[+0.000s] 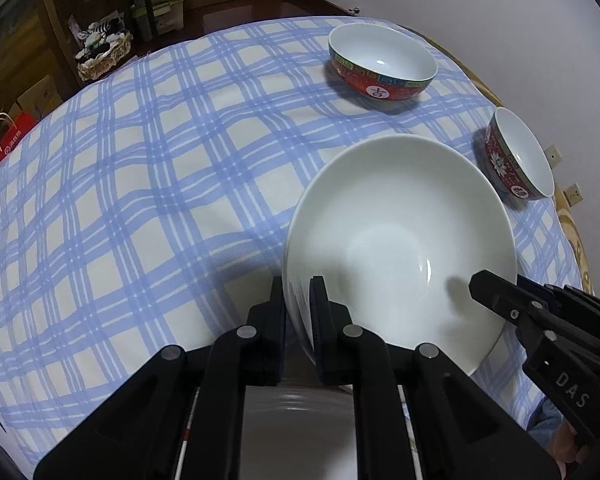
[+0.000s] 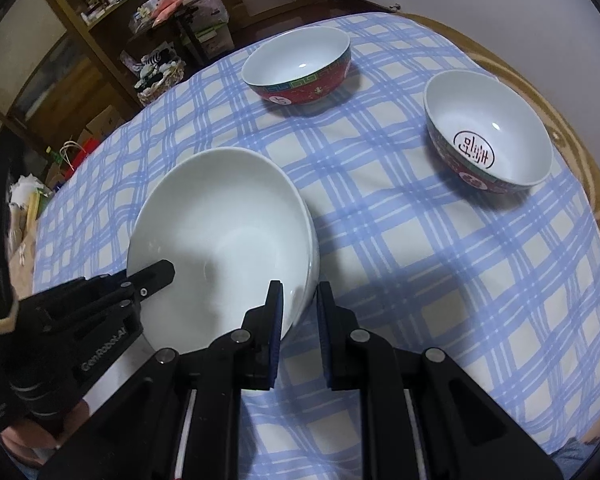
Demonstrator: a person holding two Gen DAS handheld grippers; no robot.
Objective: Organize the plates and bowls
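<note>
Checked tablecloth (image 1: 140, 200) — hand-held gripper (image 1: 496, 300) marked "DAS"

Glossy glazed ceramic white bowl (image 1: 400, 240) on soft matt checked cloth (image 1: 140, 200).

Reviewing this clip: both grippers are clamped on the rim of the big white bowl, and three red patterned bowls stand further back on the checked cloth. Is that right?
Not quite: there are two red patterned bowls, not three. The right wrist view shows one red bowl at the back and another red bowl to its right. The rest holds: the left gripper and right gripper each straddle the white bowl's rim on the checked cloth.
</note>
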